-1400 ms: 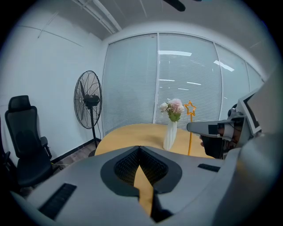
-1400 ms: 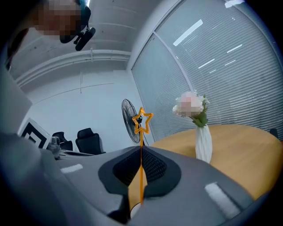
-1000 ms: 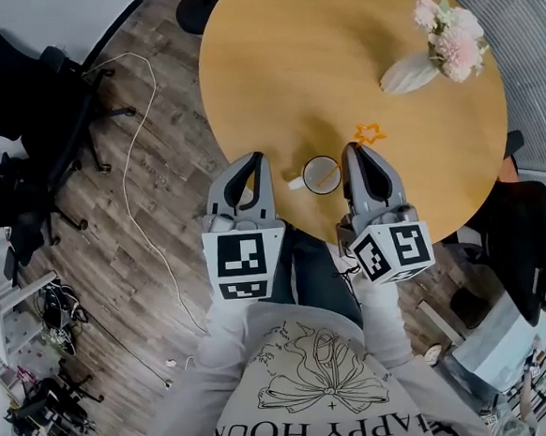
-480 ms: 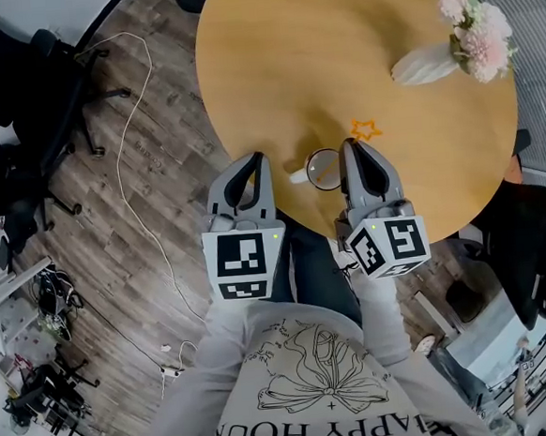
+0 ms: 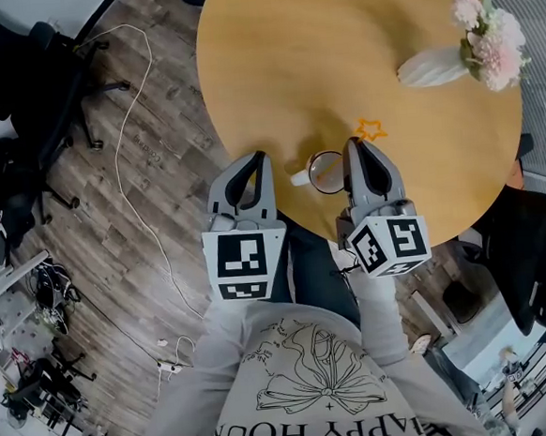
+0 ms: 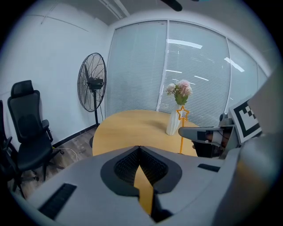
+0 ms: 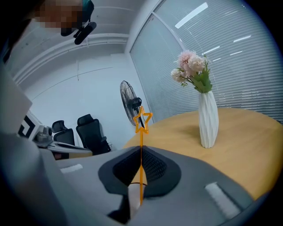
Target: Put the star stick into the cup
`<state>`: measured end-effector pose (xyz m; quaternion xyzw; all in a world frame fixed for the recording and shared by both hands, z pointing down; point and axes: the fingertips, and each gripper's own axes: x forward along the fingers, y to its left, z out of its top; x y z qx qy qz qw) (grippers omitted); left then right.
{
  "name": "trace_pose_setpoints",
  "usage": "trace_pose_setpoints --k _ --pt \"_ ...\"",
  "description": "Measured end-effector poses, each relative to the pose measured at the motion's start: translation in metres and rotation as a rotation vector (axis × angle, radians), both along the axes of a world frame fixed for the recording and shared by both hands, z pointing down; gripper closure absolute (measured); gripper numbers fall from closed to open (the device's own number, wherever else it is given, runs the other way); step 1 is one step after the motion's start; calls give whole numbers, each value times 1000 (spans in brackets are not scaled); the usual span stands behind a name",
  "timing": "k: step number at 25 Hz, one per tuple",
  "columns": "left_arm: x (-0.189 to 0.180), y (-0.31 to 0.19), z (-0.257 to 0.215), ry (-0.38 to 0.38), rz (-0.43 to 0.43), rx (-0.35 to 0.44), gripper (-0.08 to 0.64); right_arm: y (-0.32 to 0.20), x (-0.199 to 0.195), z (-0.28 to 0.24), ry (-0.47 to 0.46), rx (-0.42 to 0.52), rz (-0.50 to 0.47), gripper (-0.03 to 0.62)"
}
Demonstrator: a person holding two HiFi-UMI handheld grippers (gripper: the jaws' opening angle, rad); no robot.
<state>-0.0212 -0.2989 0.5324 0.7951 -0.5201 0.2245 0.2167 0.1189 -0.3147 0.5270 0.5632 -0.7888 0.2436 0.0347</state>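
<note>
My right gripper (image 5: 354,145) is shut on the thin orange star stick (image 7: 141,176), whose star (image 5: 370,128) stands out beyond the fingertips over the round wooden table (image 5: 316,49). A white cup (image 5: 324,173) sits near the table's front edge, just left of that gripper and between both grippers. My left gripper (image 5: 257,157) hovers at the table edge left of the cup, shut, with nothing held. From the left gripper view the stick (image 6: 181,132) rises upright by the right gripper (image 6: 208,137). In the right gripper view, part of the cup's rim shows below the jaws.
A white ribbed vase of pink flowers (image 5: 430,66) lies toward the table's far right. Black office chairs (image 5: 18,82) and a white cable (image 5: 124,177) are on the wooden floor at left. A standing fan (image 6: 92,81) is by the window blinds.
The head view has drifted a little. Both grippers keep their places by the cup, and the right one still holds the stick.
</note>
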Motion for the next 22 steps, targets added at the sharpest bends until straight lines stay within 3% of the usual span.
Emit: trace_pose_setpoints --k 22 --pt "10 -5 -4 8 7 4 554 -8 16 16 -18 -45 53 552"
